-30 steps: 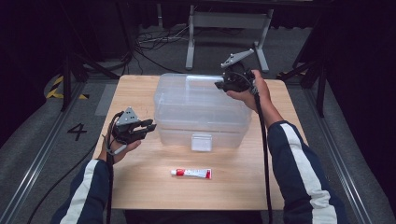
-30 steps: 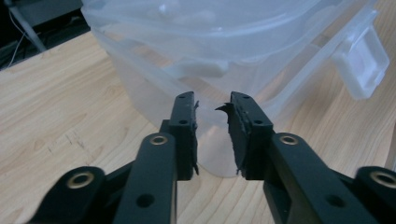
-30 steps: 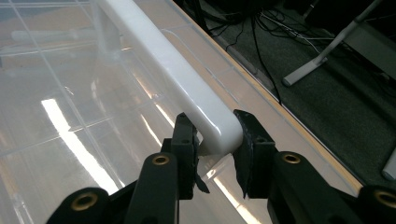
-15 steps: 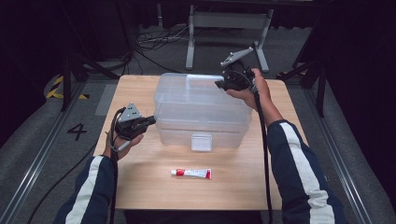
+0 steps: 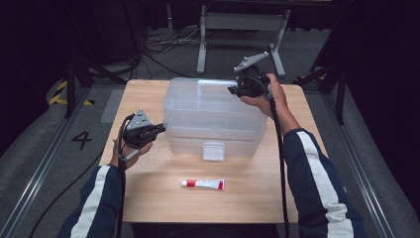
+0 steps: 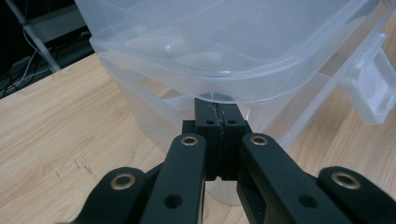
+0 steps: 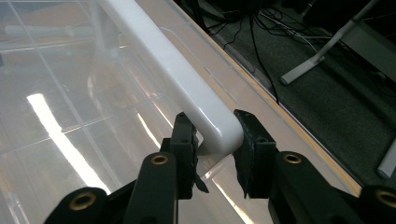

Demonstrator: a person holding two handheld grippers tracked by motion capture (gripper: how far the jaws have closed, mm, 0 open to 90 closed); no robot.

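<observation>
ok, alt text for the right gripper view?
The right gripper clamps its two black jaws on the corner of a white handle on a clear plastic box's lid. Beyond the wooden table edge lie dark floor and cables.

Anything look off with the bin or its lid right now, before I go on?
Yes: the lid is not seated flat on the clear storage bin. The right gripper clamps its raised far-right rim, and the left gripper view shows a gap under the lid edge. The left gripper is shut, tips under that edge. The tube lies undisturbed.
</observation>
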